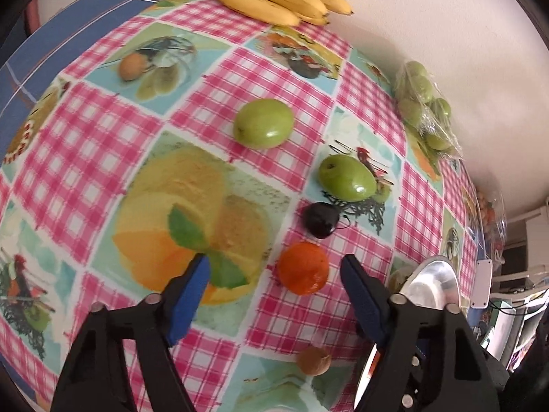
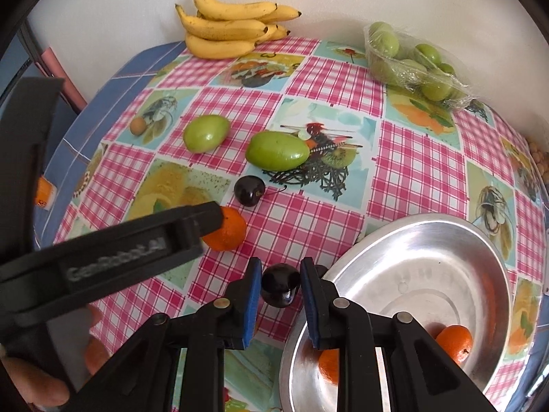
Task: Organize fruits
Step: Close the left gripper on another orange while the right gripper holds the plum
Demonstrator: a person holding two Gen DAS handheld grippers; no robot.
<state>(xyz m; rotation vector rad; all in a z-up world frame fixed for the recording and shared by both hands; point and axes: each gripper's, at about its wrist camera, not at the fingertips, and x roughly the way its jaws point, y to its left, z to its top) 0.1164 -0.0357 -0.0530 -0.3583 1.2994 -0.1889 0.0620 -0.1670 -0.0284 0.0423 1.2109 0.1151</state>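
My left gripper (image 1: 274,267) is open over the checked tablecloth, its blue pads either side of an orange tangerine (image 1: 302,267), not touching it. Beyond lie a dark cherry (image 1: 320,219) and two green fruits (image 1: 264,123) (image 1: 346,178). My right gripper (image 2: 278,285) is shut on a dark cherry (image 2: 279,285) just left of the steel bowl (image 2: 456,250), which holds two tangerines (image 2: 454,343) (image 2: 328,364). The left gripper (image 2: 209,223) shows there beside the tangerine (image 2: 228,231). A second cherry (image 2: 248,190) lies on the cloth.
Bananas (image 2: 228,25) lie at the back by the wall. A wrapped tray of green fruits (image 2: 411,60) sits back right. A small brown fruit (image 2: 138,125) lies far left, another (image 1: 314,360) near me. The steel bowl's rim (image 1: 432,281) is right of the left gripper.
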